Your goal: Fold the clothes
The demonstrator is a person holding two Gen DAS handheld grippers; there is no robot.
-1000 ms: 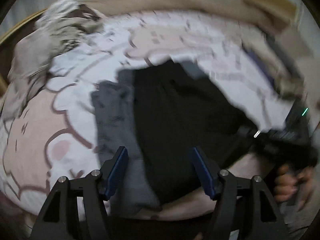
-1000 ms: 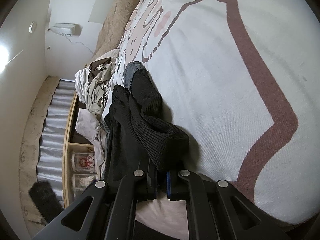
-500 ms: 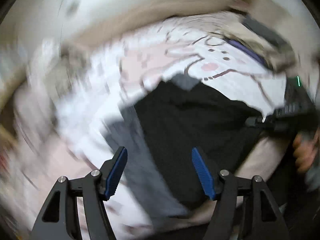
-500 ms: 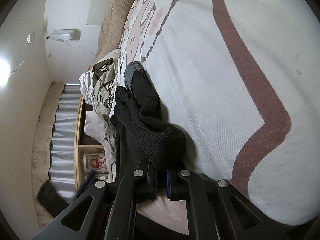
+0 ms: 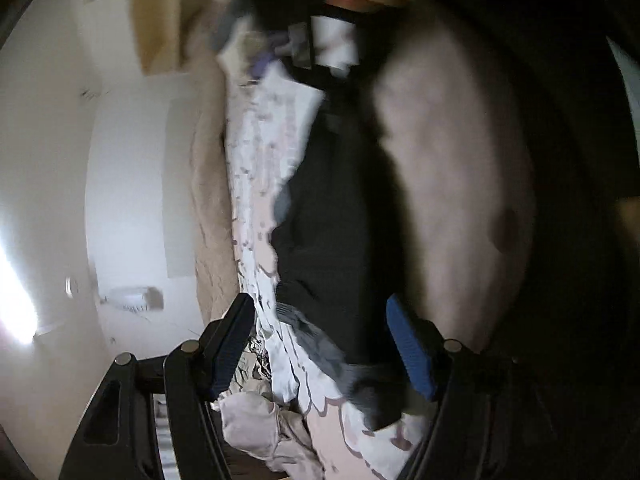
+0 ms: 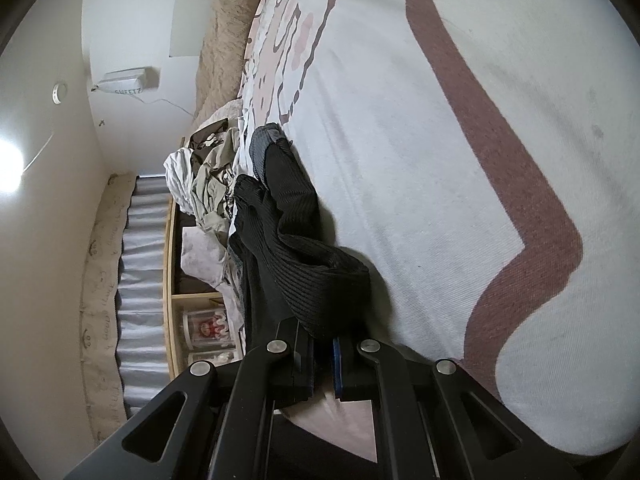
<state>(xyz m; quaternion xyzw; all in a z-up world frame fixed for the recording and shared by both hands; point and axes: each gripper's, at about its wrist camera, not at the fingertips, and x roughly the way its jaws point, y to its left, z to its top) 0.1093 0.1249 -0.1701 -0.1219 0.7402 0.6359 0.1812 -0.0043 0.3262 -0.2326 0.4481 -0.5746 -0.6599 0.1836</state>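
- We see the right gripper at six o'clock, jaws clamped on a bunched fold of the black ribbed garment.
- The garment trails toward eleven o'clock across the bedsheet.
- Our left gripper has its jaws wide apart, empty, the garment lying beyond at twelve.

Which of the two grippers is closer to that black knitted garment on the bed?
The right. The right gripper is shut on the black ribbed garment, pinching its near edge. The left gripper is open, with the garment's far end seen between its fingers, apparently not gripped.
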